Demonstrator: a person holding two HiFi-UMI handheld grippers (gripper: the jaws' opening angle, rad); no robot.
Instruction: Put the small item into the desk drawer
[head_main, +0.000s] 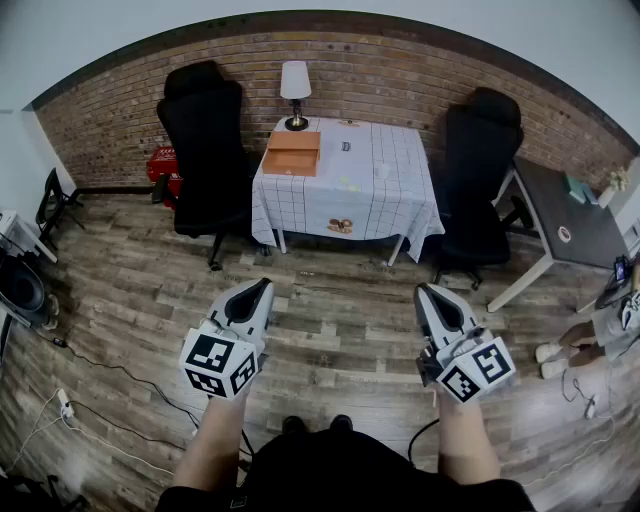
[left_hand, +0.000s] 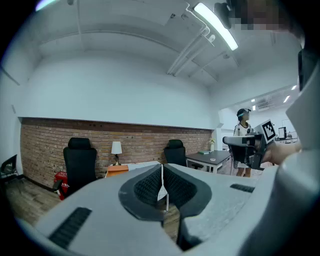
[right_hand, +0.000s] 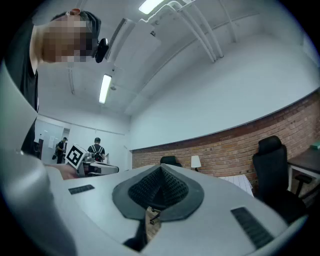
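Both grippers are held out over the wooden floor, well short of the table. My left gripper (head_main: 263, 284) has its jaws together with nothing between them; in its own view the left gripper (left_hand: 161, 168) points at the table. My right gripper (head_main: 423, 290) is shut and empty too, and the right gripper (right_hand: 160, 169) aims slightly upward at the brick wall. A table with a white checked cloth (head_main: 385, 200) stands ahead. On it lie an orange open box (head_main: 291, 153), a small brownish item (head_main: 340, 226) near the front edge, and a small dark item (head_main: 346, 146).
A lamp (head_main: 295, 95) stands at the table's back. Black office chairs (head_main: 205, 140) (head_main: 480, 170) flank it. A dark desk (head_main: 565, 225) is at the right, a red case (head_main: 163, 165) by the wall, cables (head_main: 100, 375) on the floor at left. A person stands in the background (left_hand: 243, 131).
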